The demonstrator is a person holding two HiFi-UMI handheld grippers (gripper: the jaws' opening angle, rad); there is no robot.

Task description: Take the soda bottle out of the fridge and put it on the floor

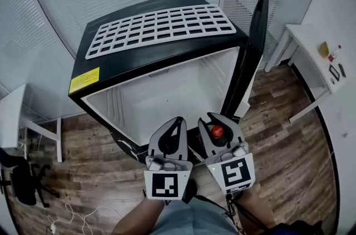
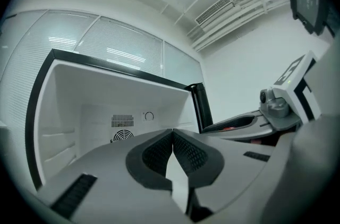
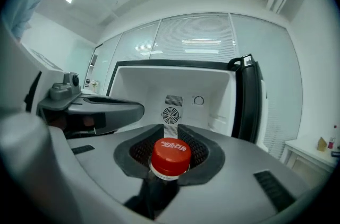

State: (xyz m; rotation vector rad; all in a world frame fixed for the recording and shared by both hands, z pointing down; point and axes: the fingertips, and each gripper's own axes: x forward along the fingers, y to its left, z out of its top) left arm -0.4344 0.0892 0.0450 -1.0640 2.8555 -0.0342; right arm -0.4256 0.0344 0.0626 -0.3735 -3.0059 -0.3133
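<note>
- soda bottle: one, red cap. Its neck is clamped just under the cap between the right gripper jaws, which are narrow around it. It hangs in front of the open fridge, above the floor.
- left gripper: jaws pressed together with nothing between them, just beside the right gripper.
- fridge: one, inside white and bare. The door swings out on the right, edge toward the grippers. One white rack lies on top.
- open room: bare wood floor to the right, between the door and the right table.
- left side is tighter: a second white table, one black chair, and a cable on the floor.
</note>
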